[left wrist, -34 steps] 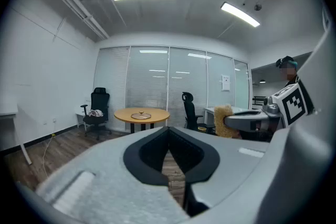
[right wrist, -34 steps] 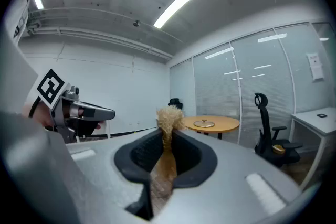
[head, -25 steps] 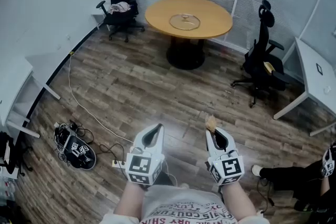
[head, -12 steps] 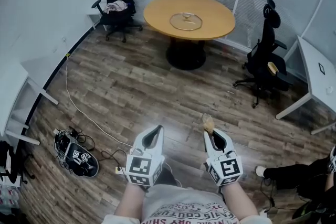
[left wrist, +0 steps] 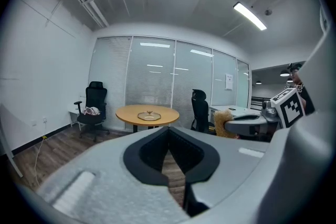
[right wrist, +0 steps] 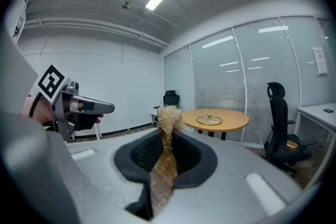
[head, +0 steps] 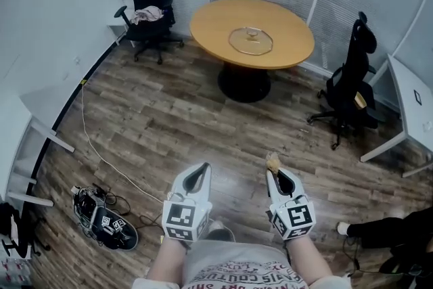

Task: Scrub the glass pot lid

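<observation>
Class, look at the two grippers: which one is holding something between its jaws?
The right gripper: its jaws are shut on a tan, bristly brush. The left gripper has its jaws together with nothing between them.

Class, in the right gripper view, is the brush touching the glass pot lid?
No: the glass pot lid lies on the round table across the room, apart from the brush held in the right gripper.

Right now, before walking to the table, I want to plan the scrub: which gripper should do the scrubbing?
The right gripper: it is shut on the brush, bristles sticking out past its jaws. The left gripper is shut and empty. The lid lies on the table, far from both.
</observation>
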Demonstrator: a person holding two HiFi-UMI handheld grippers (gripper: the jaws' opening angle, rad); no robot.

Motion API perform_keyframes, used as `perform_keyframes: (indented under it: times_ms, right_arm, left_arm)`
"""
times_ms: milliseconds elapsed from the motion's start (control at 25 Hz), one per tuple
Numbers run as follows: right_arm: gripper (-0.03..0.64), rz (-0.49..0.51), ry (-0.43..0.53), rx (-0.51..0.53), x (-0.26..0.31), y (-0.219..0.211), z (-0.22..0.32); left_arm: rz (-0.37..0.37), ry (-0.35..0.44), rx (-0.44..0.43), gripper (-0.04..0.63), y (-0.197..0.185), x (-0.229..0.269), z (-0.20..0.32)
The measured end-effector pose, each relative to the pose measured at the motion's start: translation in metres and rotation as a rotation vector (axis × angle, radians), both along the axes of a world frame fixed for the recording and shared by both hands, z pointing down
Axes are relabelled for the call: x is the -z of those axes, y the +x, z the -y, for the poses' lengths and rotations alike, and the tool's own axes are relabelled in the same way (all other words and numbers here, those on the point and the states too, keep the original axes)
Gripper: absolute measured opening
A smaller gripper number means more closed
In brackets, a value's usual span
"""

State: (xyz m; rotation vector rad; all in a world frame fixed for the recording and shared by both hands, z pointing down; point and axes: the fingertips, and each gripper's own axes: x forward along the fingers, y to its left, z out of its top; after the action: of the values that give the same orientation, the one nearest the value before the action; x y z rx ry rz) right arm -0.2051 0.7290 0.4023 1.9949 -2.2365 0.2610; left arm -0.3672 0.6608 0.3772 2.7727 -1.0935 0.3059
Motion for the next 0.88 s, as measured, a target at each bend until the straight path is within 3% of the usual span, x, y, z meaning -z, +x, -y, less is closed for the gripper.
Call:
perform_keyframes:
  times_ms: [240, 480, 640, 880]
  right_arm:
    - [0.051, 0.031, -0.011, -0.022, 0.001, -0.004, 0.054]
    - [0.051, 0.081, -0.032, 0.007, -0.018, 0.037, 0.109]
    - [0.051, 0.098, -0.018, 0.044, -0.021, 0.086, 0.159]
    - [0.051, 0.075, 0.017, 0.092, -0.002, 0.190, 0.242]
  left_arm:
    - [-0.007, -0.037, 0.002, 0.008, -0.008, -0.007, 0.059]
    - [0.005, -0.069, 0.028, 0.008, 0.028, -0.025, 0.107]
    - [0.007, -0.061, 0.084, 0.008, 0.069, -0.025, 0.152]
    - [0.005, -0.013, 0.093, 0.008, 0.178, -0.002, 0.214]
